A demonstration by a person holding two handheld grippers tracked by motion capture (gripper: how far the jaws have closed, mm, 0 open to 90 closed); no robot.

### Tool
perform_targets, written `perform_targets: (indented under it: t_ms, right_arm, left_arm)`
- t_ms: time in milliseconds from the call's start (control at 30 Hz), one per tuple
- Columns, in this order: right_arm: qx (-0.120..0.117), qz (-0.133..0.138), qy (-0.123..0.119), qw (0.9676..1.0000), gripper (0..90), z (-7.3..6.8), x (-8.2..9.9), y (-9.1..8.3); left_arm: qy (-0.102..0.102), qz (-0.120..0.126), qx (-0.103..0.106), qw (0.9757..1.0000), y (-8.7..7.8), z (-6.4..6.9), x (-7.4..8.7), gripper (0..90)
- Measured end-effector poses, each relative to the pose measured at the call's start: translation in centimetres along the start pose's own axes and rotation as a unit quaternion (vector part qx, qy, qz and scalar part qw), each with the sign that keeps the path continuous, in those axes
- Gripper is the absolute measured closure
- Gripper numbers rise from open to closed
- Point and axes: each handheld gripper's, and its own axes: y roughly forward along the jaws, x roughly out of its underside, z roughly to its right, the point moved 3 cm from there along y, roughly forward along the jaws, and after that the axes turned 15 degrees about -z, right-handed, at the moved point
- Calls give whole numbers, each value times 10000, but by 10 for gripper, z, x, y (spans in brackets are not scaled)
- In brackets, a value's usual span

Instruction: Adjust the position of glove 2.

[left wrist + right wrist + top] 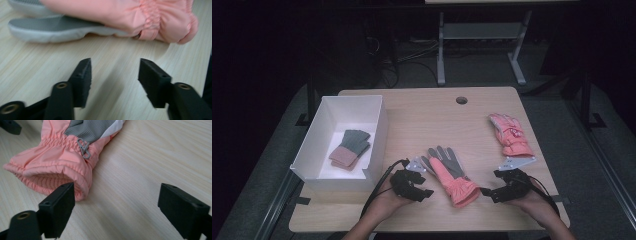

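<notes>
The pink glove (452,175) is flanked on the table (422,115) by the released left gripper (424,192) and right gripper (489,192), with a second pink glove (510,134) and white box (377,130) set apart

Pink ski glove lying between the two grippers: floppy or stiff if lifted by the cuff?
Probably floppy: the pink ski glove lies flat and its gathered cuff looks soft and puffy, so the fingers would likely droop. Its smooth shell may slip. It seems light and unlikely to roll.
</notes>
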Motion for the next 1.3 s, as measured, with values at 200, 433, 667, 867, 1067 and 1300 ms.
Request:
perform_targets:
  t_ms: [200, 433, 667, 867, 1067, 1300]
  right_arm:
    - [164, 112, 194, 9996, 215, 9, -5, -6]
    - [439, 396, 427, 9973, 319, 29, -17, -18]
    - [942, 568, 780, 9909, 443, 55, -25, -32]
    - [1217, 622, 1109, 9844, 472, 81, -30, -38]
    - [1445, 610, 1298, 9791, 481, 101, -39, -33]
    - [1530, 505, 1341, 9778, 532, 120, -54, -22]
  left_arm:
    - [-25, -43, -65, 10000, 2, -4, 7, 388]
    - [56, -21, -60, 10000, 3, -1, 5, 375]
    - [77, 15, -61, 10000, 2, -1, 5, 373]
    - [97, -17, -76, 9999, 4, -1, 5, 374]
    - [55, 17, -61, 10000, 5, -1, 4, 373]
    - [38, -4, -56, 10000, 6, -1, 4, 373]
